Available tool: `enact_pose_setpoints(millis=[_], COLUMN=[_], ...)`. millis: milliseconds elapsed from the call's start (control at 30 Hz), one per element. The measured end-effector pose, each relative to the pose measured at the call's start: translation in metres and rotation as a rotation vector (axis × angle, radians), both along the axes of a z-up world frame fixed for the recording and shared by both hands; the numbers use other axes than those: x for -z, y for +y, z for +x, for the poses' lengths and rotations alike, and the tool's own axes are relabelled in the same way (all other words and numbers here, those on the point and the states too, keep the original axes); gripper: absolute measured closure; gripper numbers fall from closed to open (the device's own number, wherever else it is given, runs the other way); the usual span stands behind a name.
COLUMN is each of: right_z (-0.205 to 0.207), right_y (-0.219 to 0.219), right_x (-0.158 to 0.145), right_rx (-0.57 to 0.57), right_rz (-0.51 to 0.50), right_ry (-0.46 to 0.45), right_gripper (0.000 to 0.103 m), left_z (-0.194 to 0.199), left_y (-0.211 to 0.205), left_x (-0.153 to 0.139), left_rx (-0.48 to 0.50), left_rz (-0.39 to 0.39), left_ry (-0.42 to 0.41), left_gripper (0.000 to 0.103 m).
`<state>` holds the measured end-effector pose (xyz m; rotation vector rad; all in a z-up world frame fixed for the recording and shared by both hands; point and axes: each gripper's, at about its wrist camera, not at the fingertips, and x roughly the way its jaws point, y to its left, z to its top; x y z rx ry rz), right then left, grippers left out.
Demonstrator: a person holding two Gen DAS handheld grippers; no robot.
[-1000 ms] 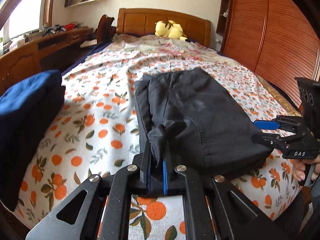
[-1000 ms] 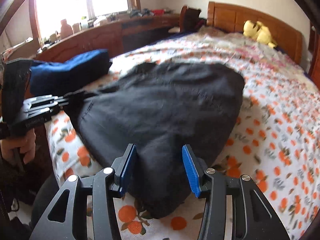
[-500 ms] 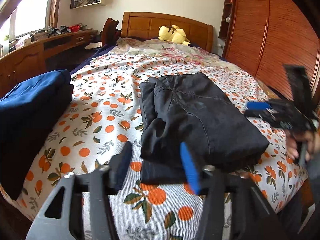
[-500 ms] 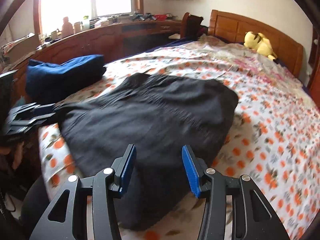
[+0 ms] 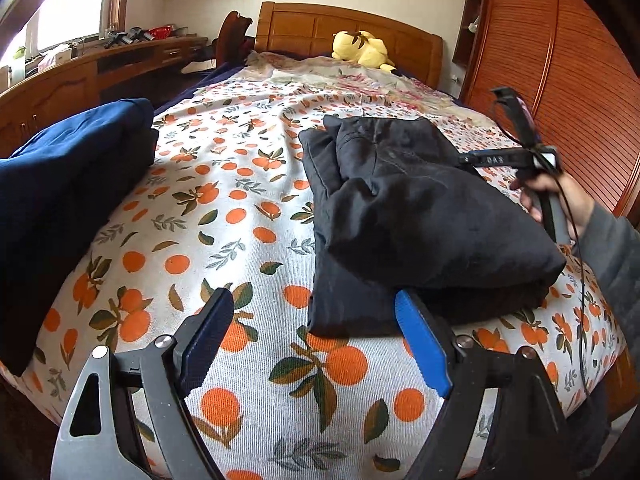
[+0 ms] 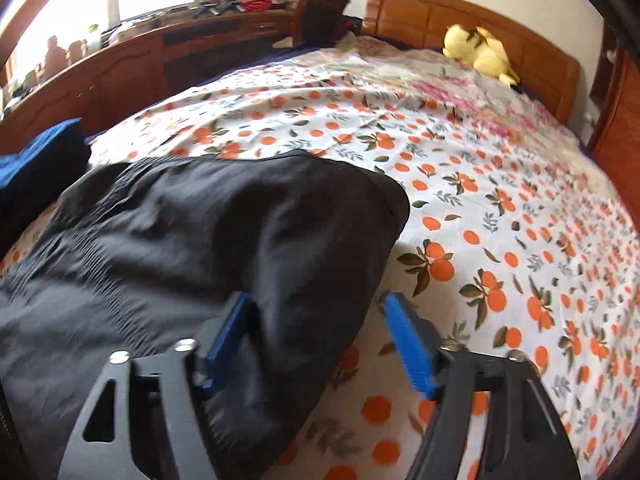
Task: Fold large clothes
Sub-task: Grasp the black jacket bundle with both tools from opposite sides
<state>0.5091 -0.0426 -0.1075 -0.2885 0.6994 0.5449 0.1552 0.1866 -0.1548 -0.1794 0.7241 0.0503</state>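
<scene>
Folded trousers (image 5: 420, 216) on the bed (image 5: 240, 216), both of my grippers released.

The black trousers lie folded in a thick stack on the orange-print sheet, near the foot edge, well apart from the blue bundle (image 5: 60, 192) at the left edge. My left gripper (image 5: 316, 340) hovers over the sheet just short of the stack; its jaws are opening and nothing is between them, though the blue pad (image 5: 422, 346) overlaps the stack's near corner in the left view. My right gripper (image 6: 316, 344) is at the stack's right corner, jaws opening, with the cloth's edge between the pads but not pinched. A hand (image 5: 548, 192) holds it beside the stack. A yellow plush (image 5: 362, 52) sits by the headboard (image 5: 348, 28).
</scene>
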Motion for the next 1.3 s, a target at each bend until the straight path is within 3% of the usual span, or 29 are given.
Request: enact_pose_setpoints(millis=[133, 333, 833, 867, 900, 933, 1067, 1300], right_z=[0.023, 0.04, 0.048, 0.048, 0.048, 0.049, 0.055, 0.056], right_y=[0.004, 0.015, 0.016, 0.016, 0.016, 0.016, 0.014, 0.012], right_x=[0.005, 0.014, 0.022, 0.023, 0.023, 0.024, 0.032, 0.033], right_rx=[0.02, 0.019, 0.024, 0.022, 0.018, 0.015, 0.01, 0.006], right_rz=[0.059, 0.065, 0.042, 0.042, 0.042, 0.046, 0.088, 0.093], right_ry=[0.058, 0.088, 0.08, 0.082, 0.084, 0.089, 0.145, 0.152], right_gripper=[0.018, 0.018, 0.018, 0.018, 0.018, 0.018, 0.022, 0.023], left_z=[0.004, 0.007, 0.004, 0.004, 0.004, 0.007, 0.012, 0.02], left_y=[-0.001, -0.005, -0.004, -0.004, -0.005, -0.007, -0.008, -0.005], left_x=[0.002, 0.005, 0.007, 0.007, 0.008, 0.011, 0.016, 0.02], left_rx=[0.011, 0.025, 0.015, 0.015, 0.025, 0.042, 0.046, 0.045], left_rz=[0.003, 0.011, 0.006, 0.009, 0.008, 0.001, -0.024, -0.063], left_ry=[0.003, 0.007, 0.016, 0.019, 0.019, 0.036, 0.055, 0.071], left_gripper=[0.02, 0.019, 0.02, 0.023, 0.045, 0.059, 0.06, 0.06])
